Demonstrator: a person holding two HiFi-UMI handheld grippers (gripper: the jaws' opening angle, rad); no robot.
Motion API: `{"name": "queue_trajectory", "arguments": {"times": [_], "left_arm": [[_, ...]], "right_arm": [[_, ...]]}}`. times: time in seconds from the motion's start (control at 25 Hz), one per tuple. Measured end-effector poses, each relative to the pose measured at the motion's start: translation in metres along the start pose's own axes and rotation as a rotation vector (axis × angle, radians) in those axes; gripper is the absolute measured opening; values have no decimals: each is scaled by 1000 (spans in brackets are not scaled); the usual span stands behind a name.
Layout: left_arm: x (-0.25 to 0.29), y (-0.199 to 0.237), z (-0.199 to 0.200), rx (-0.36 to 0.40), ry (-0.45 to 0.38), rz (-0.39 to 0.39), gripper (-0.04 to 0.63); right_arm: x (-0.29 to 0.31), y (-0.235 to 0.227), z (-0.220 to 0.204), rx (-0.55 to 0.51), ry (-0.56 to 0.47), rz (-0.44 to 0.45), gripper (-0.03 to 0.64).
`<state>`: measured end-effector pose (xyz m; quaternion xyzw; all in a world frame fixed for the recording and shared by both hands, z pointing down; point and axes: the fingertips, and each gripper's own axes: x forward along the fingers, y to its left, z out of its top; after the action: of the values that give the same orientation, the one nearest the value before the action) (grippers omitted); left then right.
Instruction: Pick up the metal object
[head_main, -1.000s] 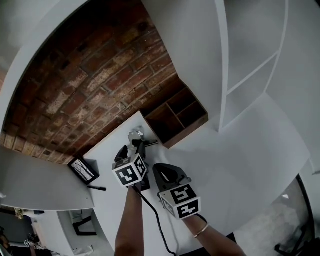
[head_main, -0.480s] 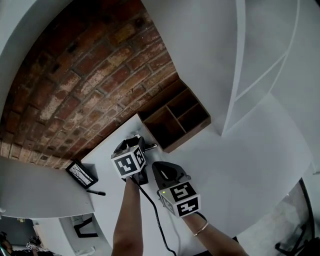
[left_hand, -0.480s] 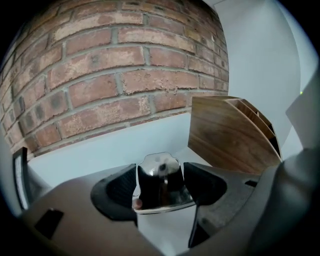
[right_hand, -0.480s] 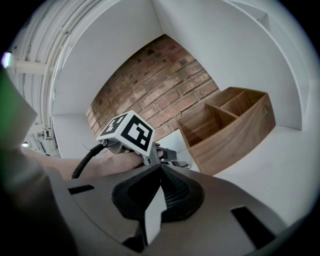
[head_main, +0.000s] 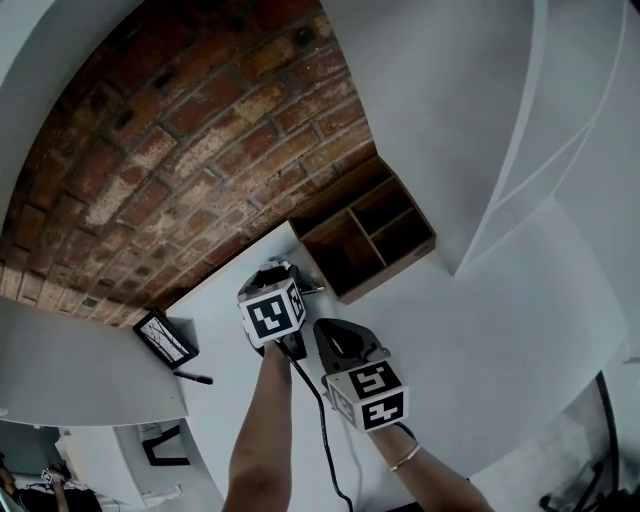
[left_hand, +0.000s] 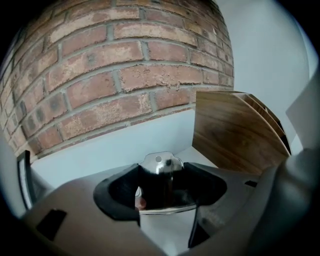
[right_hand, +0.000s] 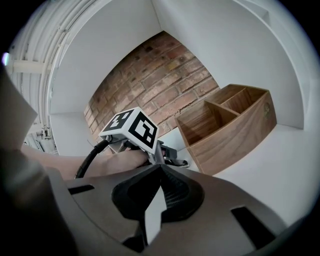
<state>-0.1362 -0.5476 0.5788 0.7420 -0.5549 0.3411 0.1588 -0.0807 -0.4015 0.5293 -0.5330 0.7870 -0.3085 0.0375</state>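
The left gripper (left_hand: 161, 186) is clamped on the shiny metal object (left_hand: 161, 166) over the surface (head_main: 480, 330) near the wooden box (head_main: 372, 238), the right gripper (right_hand: 159, 172) closed and empty; the object is stiff, probably light and slippery, and suits a firm hold across its flat body.

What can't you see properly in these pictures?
Metal object: in the left gripper view the left gripper's pads cover its sides; in the head view the gripper itself mostly hides it.
Whether it is off the table: its underside shows nowhere.
Dark framed thing, head view: too small to identify.
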Motion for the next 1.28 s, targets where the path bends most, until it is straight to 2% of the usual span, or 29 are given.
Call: {"name": "queue_trajectory", "arguments": {"times": [0.16, 0.44, 0.96, 1.28], "left_arm": [[-13, 3, 2, 25, -33, 25, 280], [-58, 7, 8, 6, -125, 12, 281], [-194, 0, 16, -7, -349, -29, 281], [-266, -7, -4, -14, -433, -40, 281]], "right_arm": [[-4, 4, 2, -11, -3, 5, 5], [-20, 13, 11, -38, -23, 4, 5], [-81, 29, 34, -154, -35, -46, 5], [-116, 47, 51, -225, -60, -45, 5]]}}
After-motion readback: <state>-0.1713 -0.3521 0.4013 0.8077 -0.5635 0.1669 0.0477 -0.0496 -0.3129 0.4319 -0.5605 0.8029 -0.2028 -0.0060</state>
